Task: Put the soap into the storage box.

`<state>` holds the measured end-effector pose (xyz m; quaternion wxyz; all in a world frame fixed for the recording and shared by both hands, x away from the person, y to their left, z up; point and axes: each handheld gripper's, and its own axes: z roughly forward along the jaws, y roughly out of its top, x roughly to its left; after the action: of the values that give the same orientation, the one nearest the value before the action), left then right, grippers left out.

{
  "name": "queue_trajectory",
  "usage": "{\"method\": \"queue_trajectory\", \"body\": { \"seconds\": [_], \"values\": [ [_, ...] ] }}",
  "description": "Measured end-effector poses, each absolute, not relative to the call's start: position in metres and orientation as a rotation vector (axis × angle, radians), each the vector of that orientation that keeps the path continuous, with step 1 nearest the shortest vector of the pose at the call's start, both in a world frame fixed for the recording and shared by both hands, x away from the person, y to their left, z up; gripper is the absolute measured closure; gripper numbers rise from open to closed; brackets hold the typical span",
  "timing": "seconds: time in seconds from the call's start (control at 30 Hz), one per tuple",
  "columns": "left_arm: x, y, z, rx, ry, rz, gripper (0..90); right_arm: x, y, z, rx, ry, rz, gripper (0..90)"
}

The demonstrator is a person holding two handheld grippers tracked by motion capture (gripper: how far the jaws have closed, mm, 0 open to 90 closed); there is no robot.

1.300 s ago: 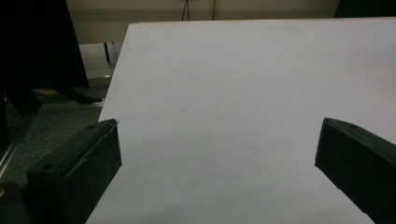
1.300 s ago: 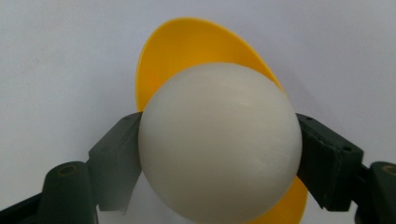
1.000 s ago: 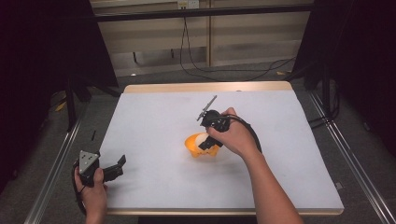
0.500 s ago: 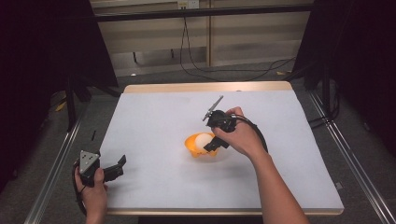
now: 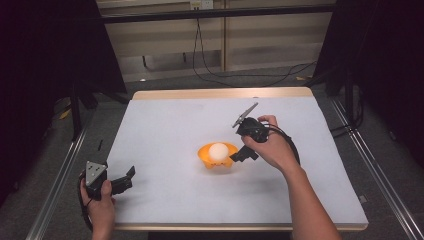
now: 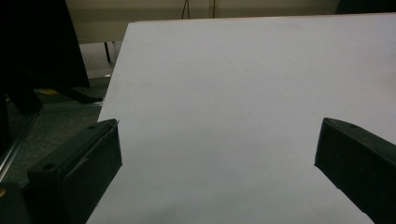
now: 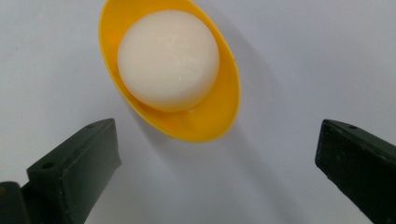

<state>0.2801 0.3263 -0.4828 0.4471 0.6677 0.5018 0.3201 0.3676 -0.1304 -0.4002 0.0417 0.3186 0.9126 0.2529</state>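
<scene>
An orange bowl (image 5: 216, 162) sits near the middle of the white table (image 5: 165, 125) with a white ball (image 5: 219, 151) resting in it. My right gripper (image 5: 241, 155) hovers just right of the bowl, tilted down toward it. Its jaws have just been opening and stand wide, with nothing between them. In the right gripper view the ball (image 7: 168, 58) and the bowl (image 7: 212, 123) lie just beyond the right gripper (image 7: 217, 140). My left gripper (image 5: 128, 178) rests at the table's front left edge, open and empty; in its own view the left gripper (image 6: 219, 135) spans bare table.
Metal rails (image 5: 60, 175) run along both sides of the table. Black cables (image 5: 215, 75) lie on the floor behind its far edge. Dark curtains (image 5: 45, 65) hang at left and right. The right gripper's cable (image 5: 292, 145) loops over the wrist.
The right gripper has opened and pulled away to the right of the bowl, leaving the white ball in it. The left hand has stayed put.
</scene>
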Motion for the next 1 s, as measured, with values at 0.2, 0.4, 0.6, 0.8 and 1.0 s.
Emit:
{"method": "queue_trajectory", "body": {
  "seconds": [0.2, 0.4, 0.6, 0.8, 1.0],
  "values": [
    [0.28, 0.326, -0.483, 1.651, 1.239, 0.794, 0.6, 0.362, -0.149, -0.393, 1.004, 2.765, 0.77, 0.0],
    [0.28, 0.325, -0.483, 1.653, 1.247, 0.801, 0.5, 0.357, -0.164, -0.403, 1.046, 2.732, 0.769, 0.0],
    [0.28, 0.325, -0.483, 1.656, 1.24, 0.802, 0.5, 0.348, -0.181, -0.421, 1.1, 2.719, 0.78, 0.0],
    [0.28, 0.325, -0.483, 1.657, 1.24, 0.804, 0.5, 0.34, -0.195, -0.433, 1.135, 2.716, 0.77, 0.0],
    [0.28, 0.326, -0.483, 1.656, 1.237, 0.8, 0.4, 0.331, -0.209, -0.439, 1.165, 2.684, 0.784, 0.0]
  ]
}}
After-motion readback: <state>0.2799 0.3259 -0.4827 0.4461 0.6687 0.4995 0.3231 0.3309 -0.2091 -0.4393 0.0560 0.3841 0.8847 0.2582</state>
